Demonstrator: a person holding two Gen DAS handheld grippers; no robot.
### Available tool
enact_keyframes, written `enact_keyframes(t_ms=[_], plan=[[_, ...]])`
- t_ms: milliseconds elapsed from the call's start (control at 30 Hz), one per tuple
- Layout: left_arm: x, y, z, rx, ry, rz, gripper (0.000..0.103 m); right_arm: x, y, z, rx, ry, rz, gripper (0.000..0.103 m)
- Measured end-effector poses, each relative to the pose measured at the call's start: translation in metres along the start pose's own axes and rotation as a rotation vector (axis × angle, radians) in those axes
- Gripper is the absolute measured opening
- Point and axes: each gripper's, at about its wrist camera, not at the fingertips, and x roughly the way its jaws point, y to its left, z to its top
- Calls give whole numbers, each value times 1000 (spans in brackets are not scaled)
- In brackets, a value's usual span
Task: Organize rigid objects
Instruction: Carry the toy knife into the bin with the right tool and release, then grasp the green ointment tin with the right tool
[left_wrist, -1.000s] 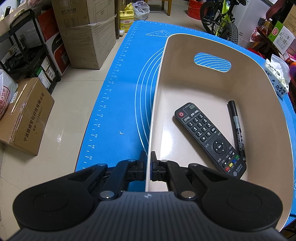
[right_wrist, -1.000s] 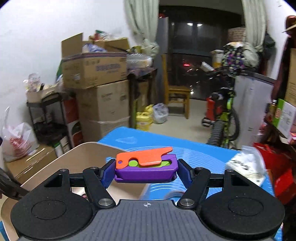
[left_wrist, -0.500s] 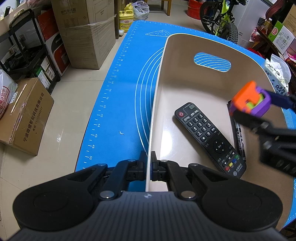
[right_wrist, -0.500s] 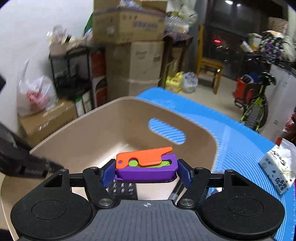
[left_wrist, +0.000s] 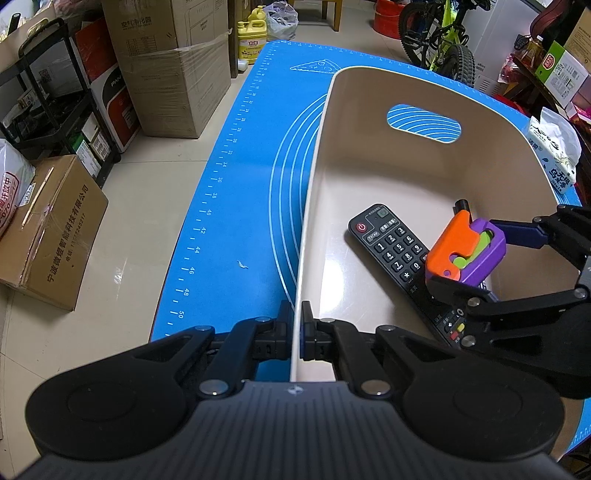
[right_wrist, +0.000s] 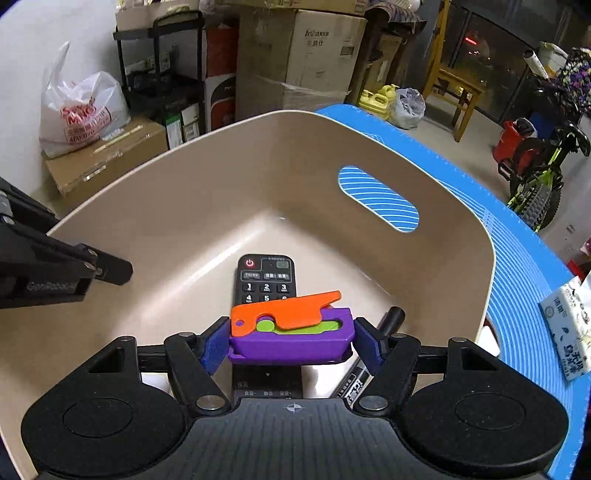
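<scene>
The right hand-held gripper (right_wrist: 291, 341) clamps a purple toy (right_wrist: 291, 338) with an orange and green slider, holding it inside the beige bin (right_wrist: 207, 206) just above a black remote (right_wrist: 266, 277) whose keys read "TV/AV" and 1 to 4. A black marker (right_wrist: 384, 328) lies beside the remote. The left hand-held gripper (left_wrist: 298, 330) pinches the bin's near wall (left_wrist: 306, 221); its body reads "GenRobot". The bin sits on a blue ruled mat (left_wrist: 236, 192). A carton (right_wrist: 317, 48) reads "Infraxss".
</scene>
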Motion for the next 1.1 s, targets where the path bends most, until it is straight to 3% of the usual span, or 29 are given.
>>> enact_keyframes(t_ms=[200,400,633,833,1100], plan=[[0,0,0,0,0,0,5,-26,-15,-1,35,-110,5,90],[0,0,0,0,0,-1,5,-56,-37,-5,74,-194,-34,90],[0,-1,0,-2,0,-2,5,-90,-87,-23,203,-278,-125,91],[-1,-1,0,-2,0,-2,5,-91,-122,-48,272,-255,-205,91],[-1,-1,1,-3,1,-3,5,-58,-131,-86,306,-189,-207,91]])
